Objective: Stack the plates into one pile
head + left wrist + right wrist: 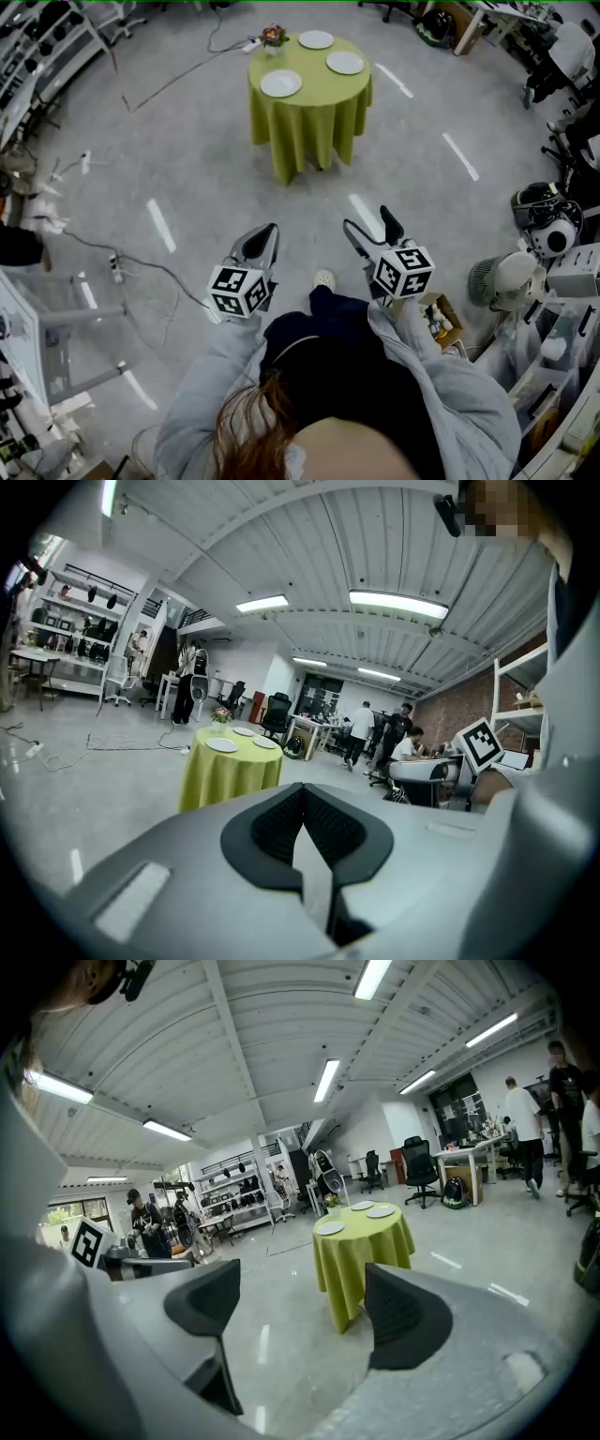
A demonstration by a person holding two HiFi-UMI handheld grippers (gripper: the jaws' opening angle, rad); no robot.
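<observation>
**Walk up close to the plates first**

Three plates lie apart on the round green tabletop (309, 117) near the top of the frame: a front plate (281, 83), a back plate (316, 39) and a right plate (345, 63). Both tools are low in the frame, far away. The left tool (270, 230) is pinched tight on nothing. The right tool (366, 218) is wide and empty. I think stepping close comes before reaching. The floor (412, 187) ahead is open. A cable (187, 77) lies to the upper left, and a flower pot (273, 37) sits at the tabletop's back edge.
</observation>
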